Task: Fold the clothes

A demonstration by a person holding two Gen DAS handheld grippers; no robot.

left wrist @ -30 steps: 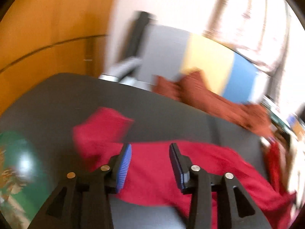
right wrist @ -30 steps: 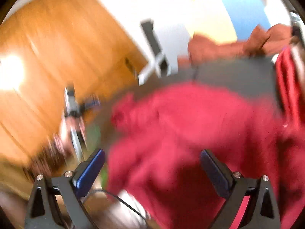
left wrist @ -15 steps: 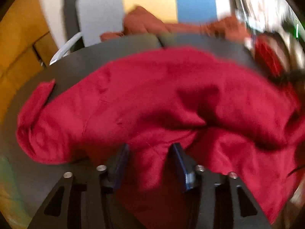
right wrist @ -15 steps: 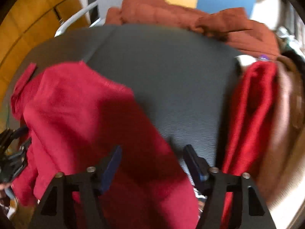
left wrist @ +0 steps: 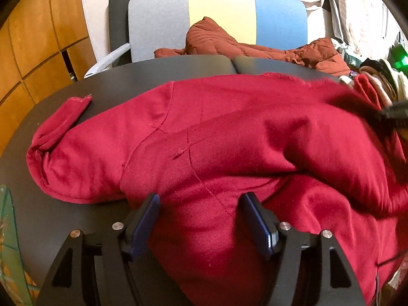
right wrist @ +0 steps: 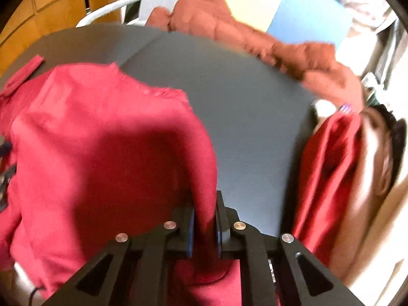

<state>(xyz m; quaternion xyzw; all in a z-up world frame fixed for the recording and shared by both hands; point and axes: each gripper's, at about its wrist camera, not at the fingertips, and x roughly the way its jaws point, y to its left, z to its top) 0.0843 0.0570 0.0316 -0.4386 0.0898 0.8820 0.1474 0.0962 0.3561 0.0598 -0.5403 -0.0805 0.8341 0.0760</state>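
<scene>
Between our left gripper's (left wrist: 201,219) spread jaws, the red garment (left wrist: 229,137) runs nine to three. Our right gripper (right wrist: 205,225) pinches its three-o'clock edge.

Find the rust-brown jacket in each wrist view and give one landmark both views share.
Left wrist view: the rust-brown jacket lies at top centre, beyond the far edge of the dark table, against the chair.
Right wrist view: the jacket runs from top centre down to the right, blurred.
Shared landmark: the grey, yellow and blue chair back behind it.
</scene>
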